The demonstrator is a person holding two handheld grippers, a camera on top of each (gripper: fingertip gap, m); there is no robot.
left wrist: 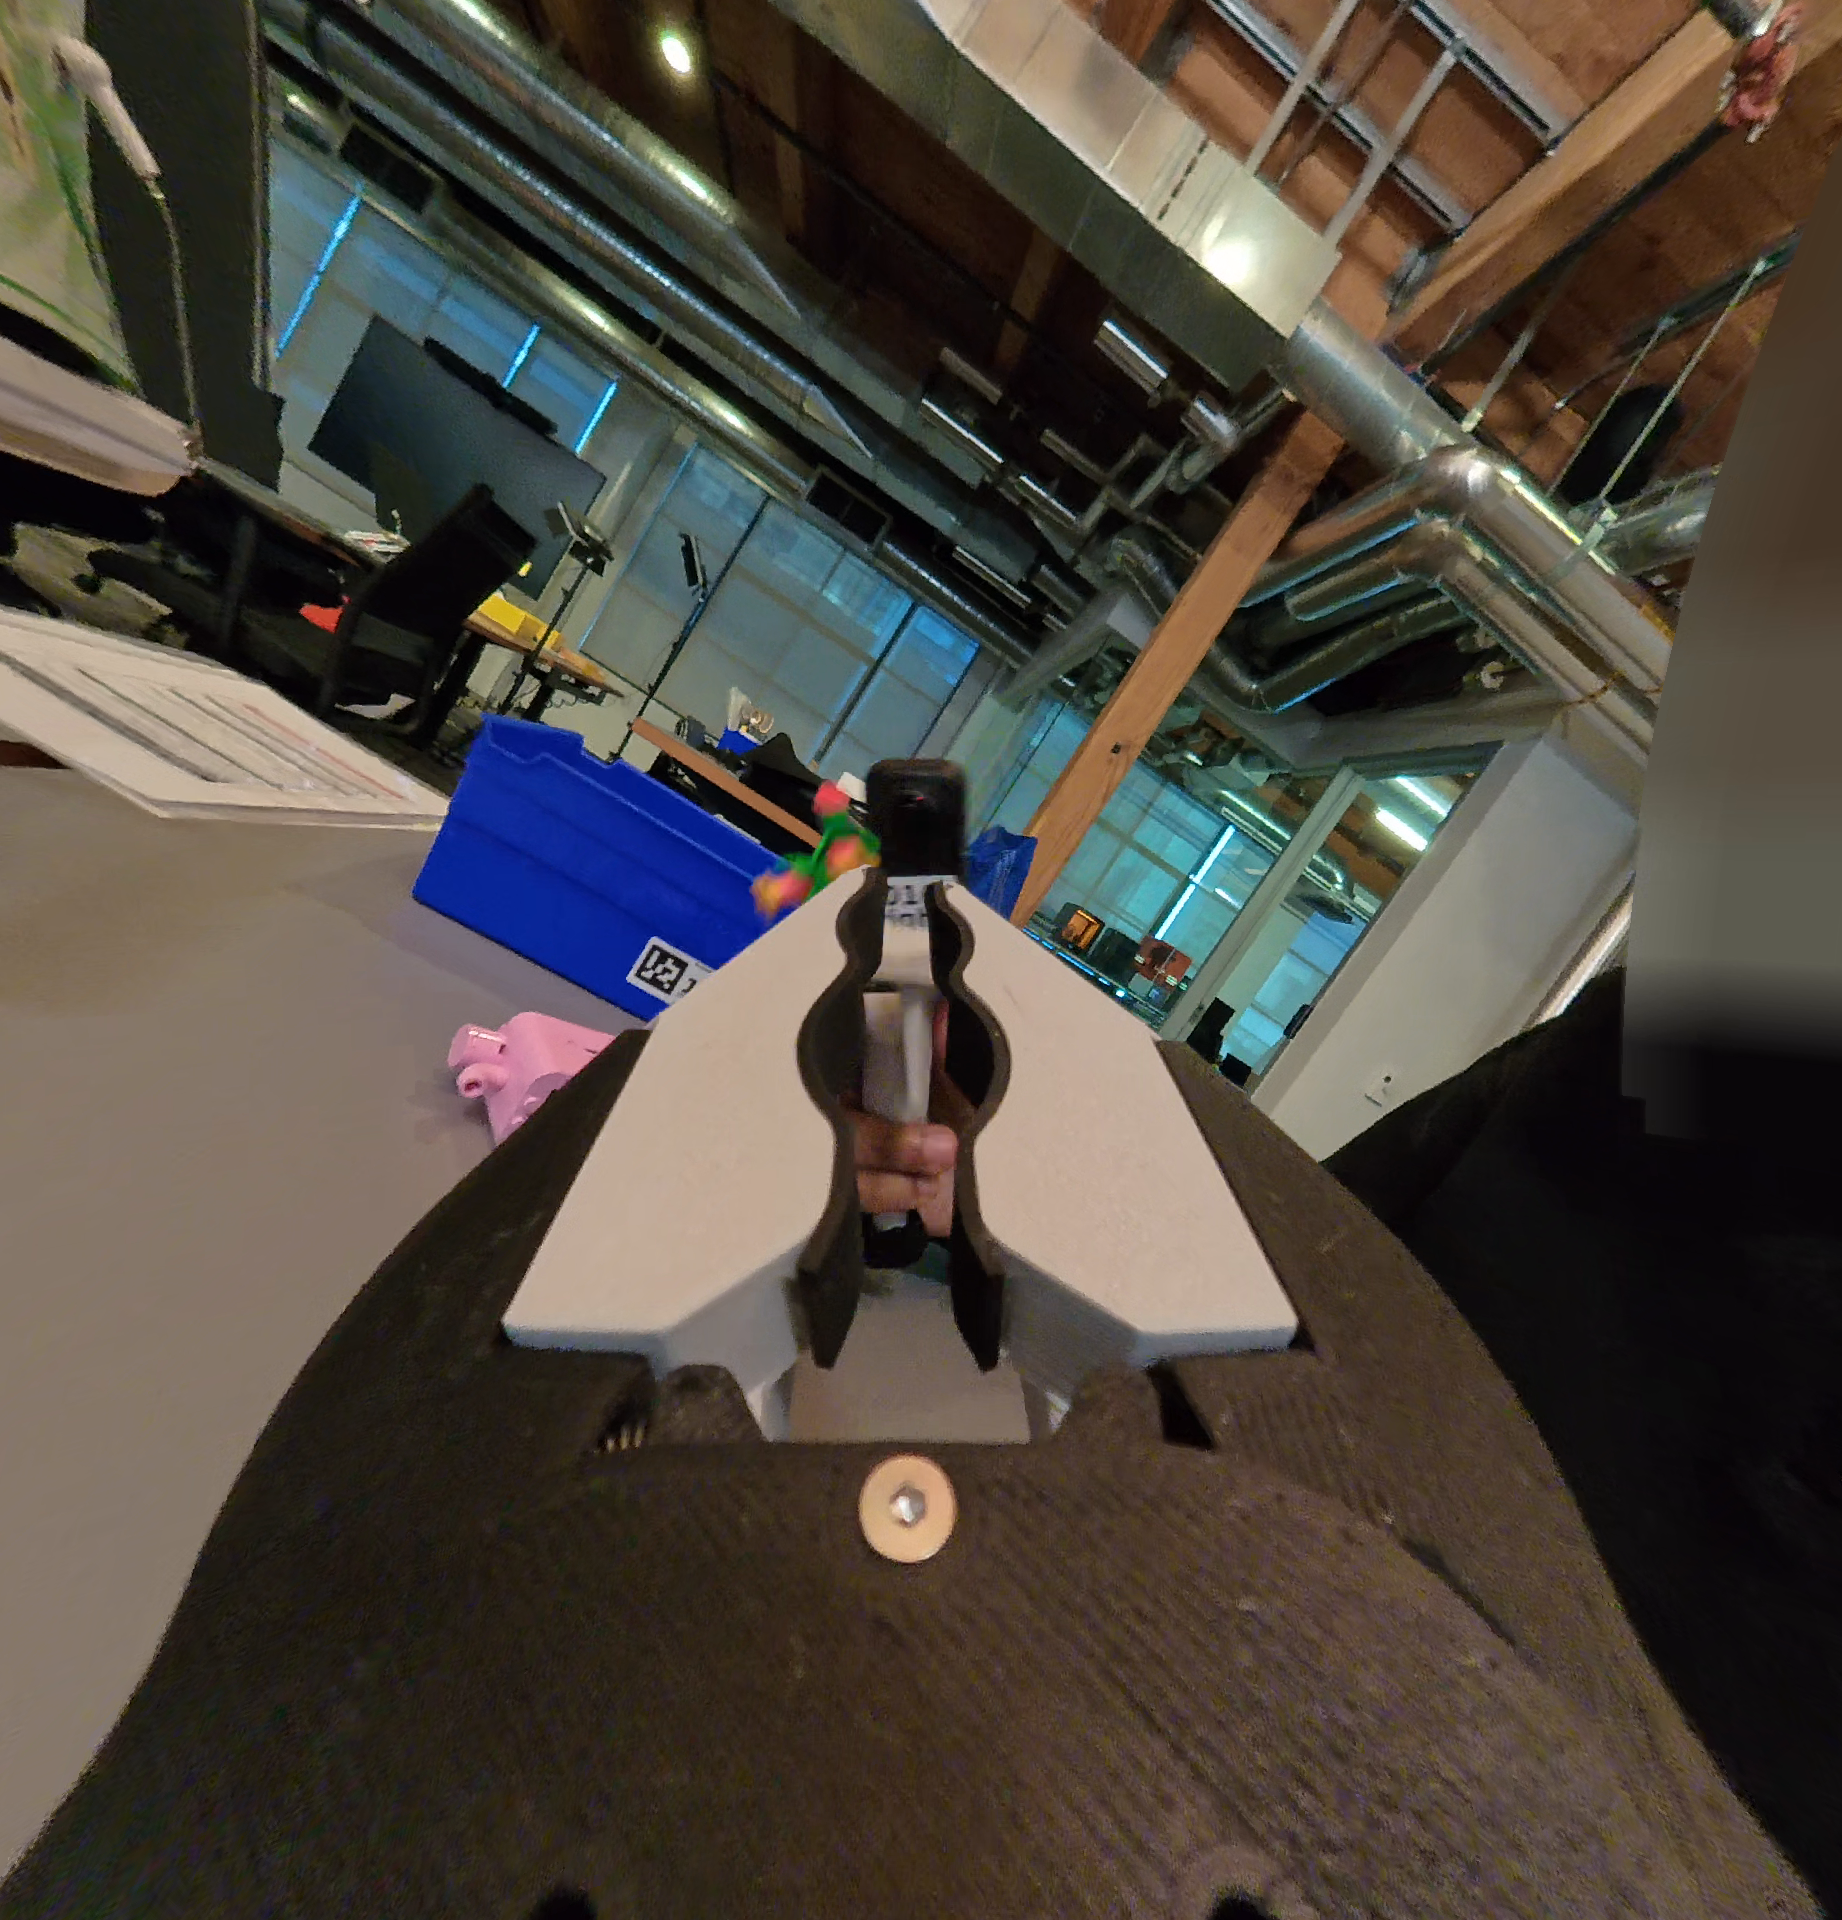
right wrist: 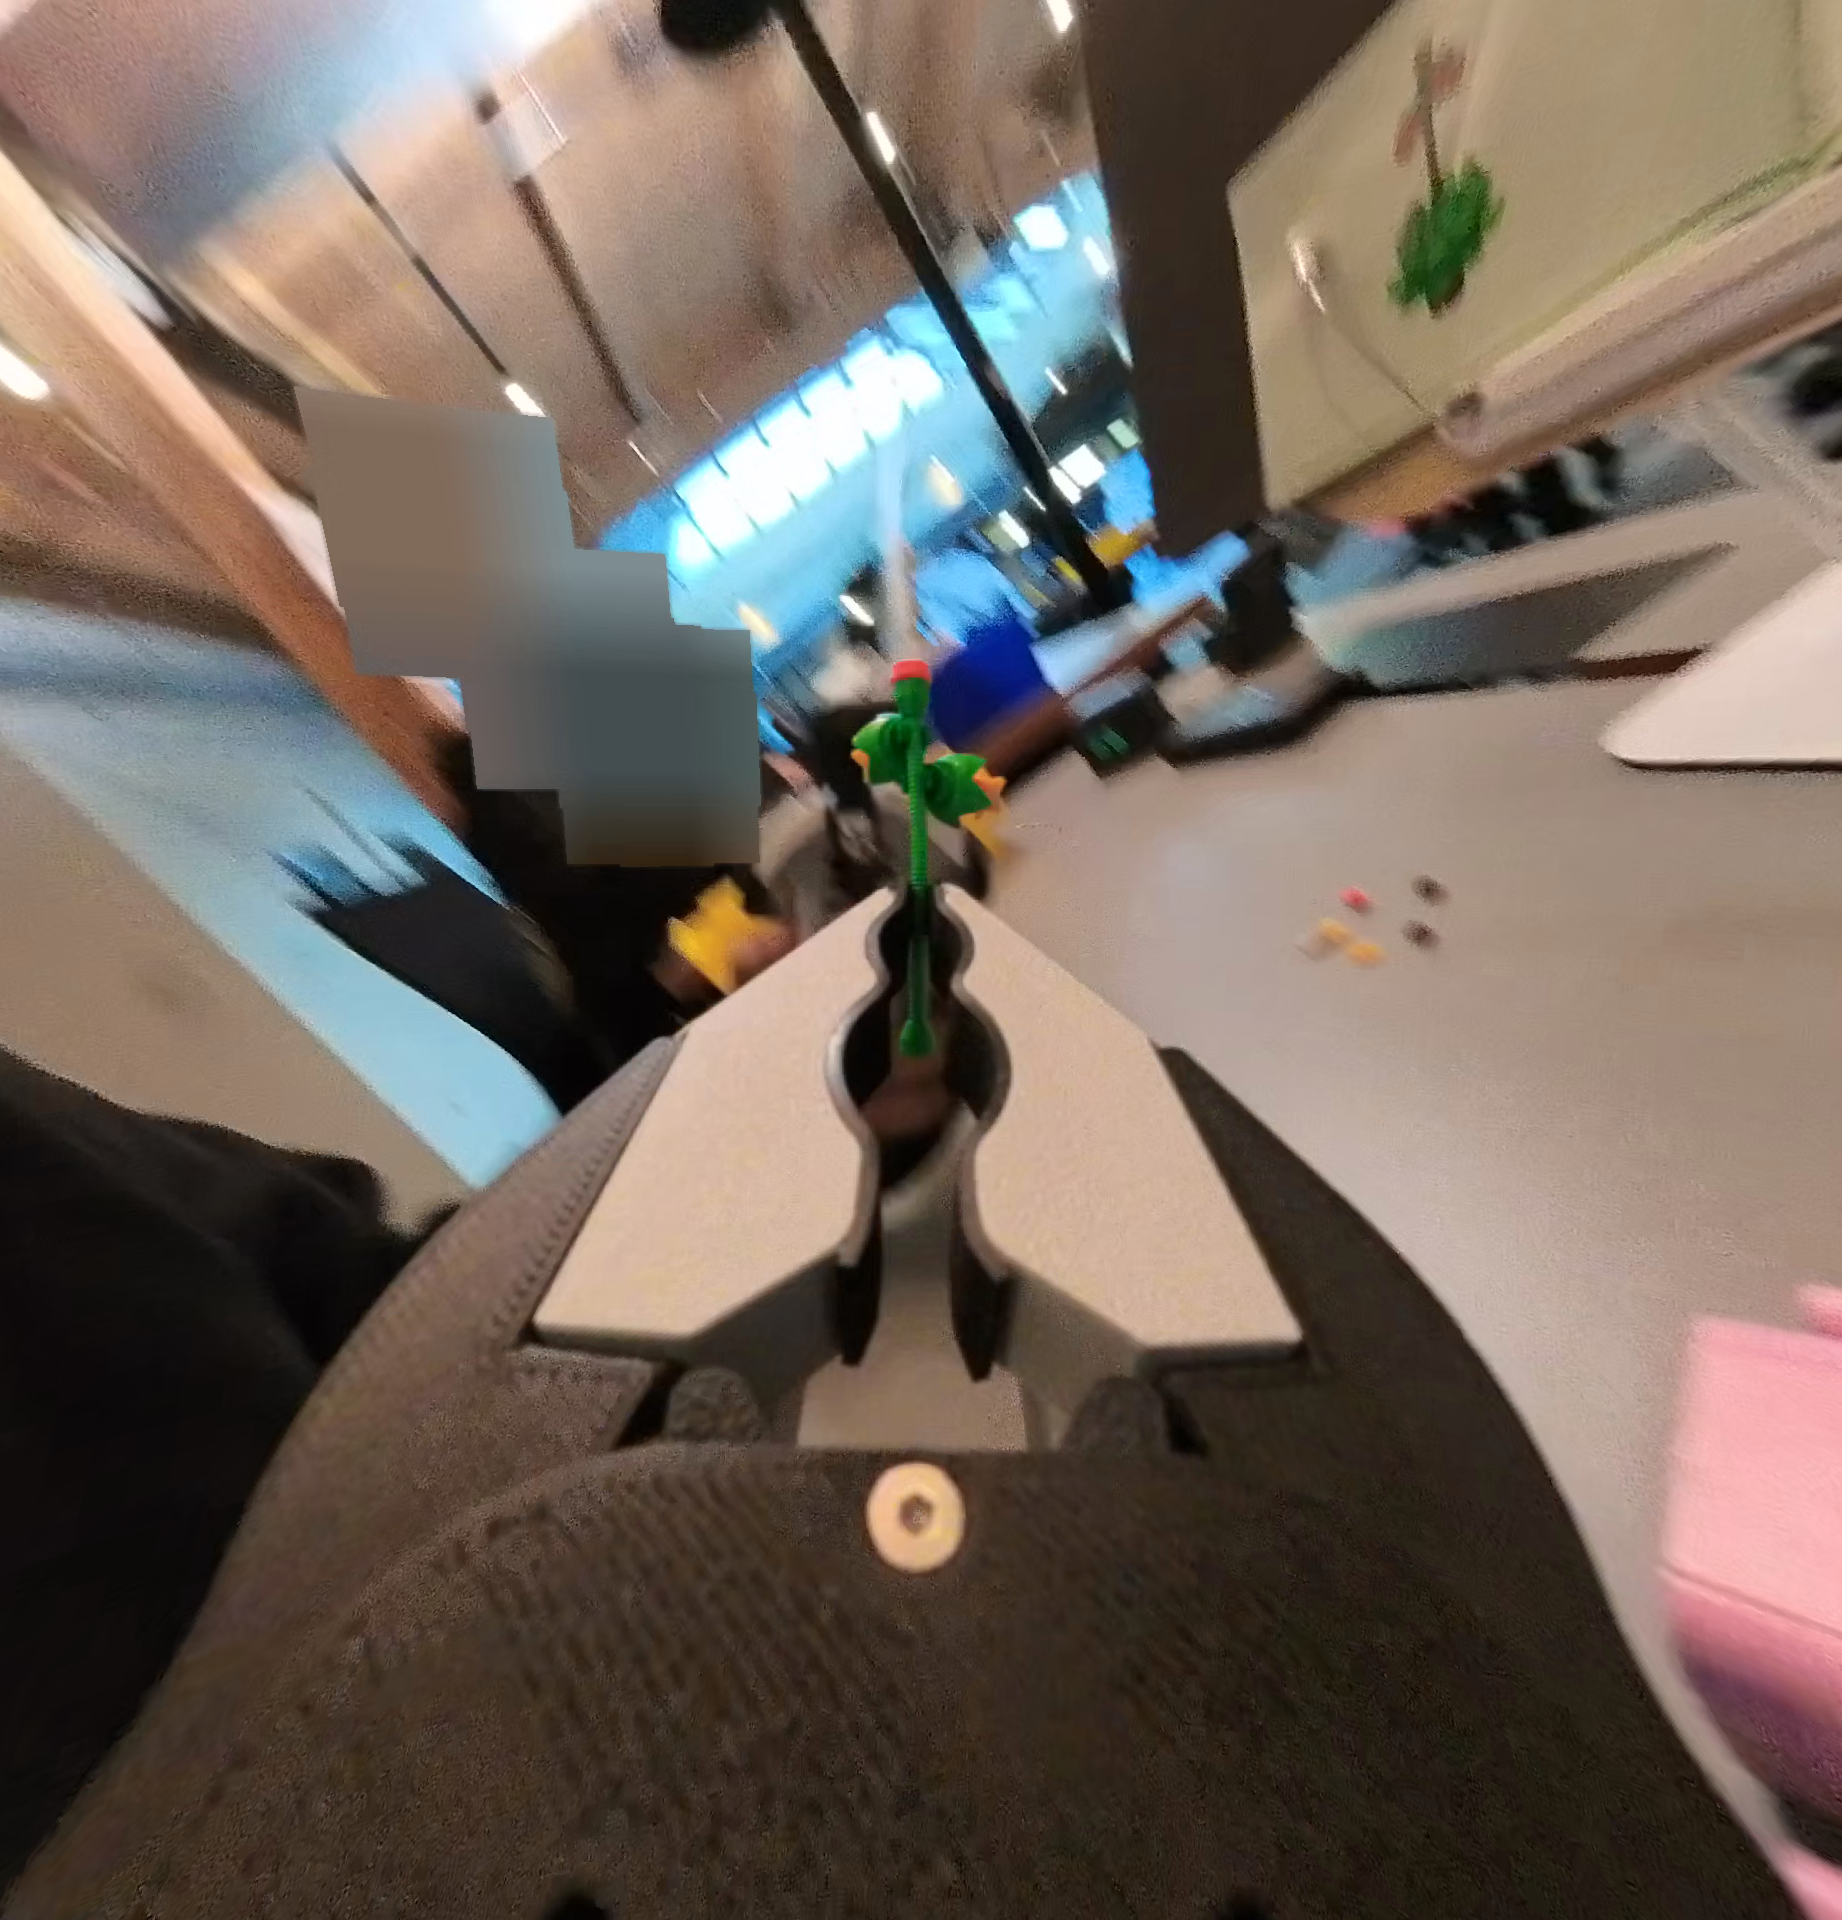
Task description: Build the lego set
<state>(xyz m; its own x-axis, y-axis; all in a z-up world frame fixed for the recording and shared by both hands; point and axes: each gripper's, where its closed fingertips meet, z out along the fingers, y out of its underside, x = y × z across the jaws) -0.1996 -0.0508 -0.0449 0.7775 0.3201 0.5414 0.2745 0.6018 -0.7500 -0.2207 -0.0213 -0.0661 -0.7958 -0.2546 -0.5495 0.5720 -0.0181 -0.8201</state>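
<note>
My right gripper [right wrist: 917, 902] is shut on the thin green stem [right wrist: 917, 831] of a lego flower. The stem runs up out of the fingertips to green leaves [right wrist: 948, 784], orange blossoms and a red top [right wrist: 911, 672]. In the left wrist view the same flower [left wrist: 818, 847] shows blurred just left of my left gripper [left wrist: 904, 885]. The left fingertips stand a narrow slit apart with nothing between them. Through the slit I see the other gripper's black camera [left wrist: 915, 821] and the hand on its handle. The two grippers face each other closely above the grey table [left wrist: 169, 1091].
A blue bin [left wrist: 584, 831] stands on the table behind the flower. A pink lego part [left wrist: 527, 1065] lies near the left gripper and shows in the right wrist view [right wrist: 1790, 1558]. Several small loose pieces [right wrist: 1364, 925] lie on the table. A white sheet [left wrist: 169, 717] lies at far left. Some 5 cm of space lies between my two pairs of fingers.
</note>
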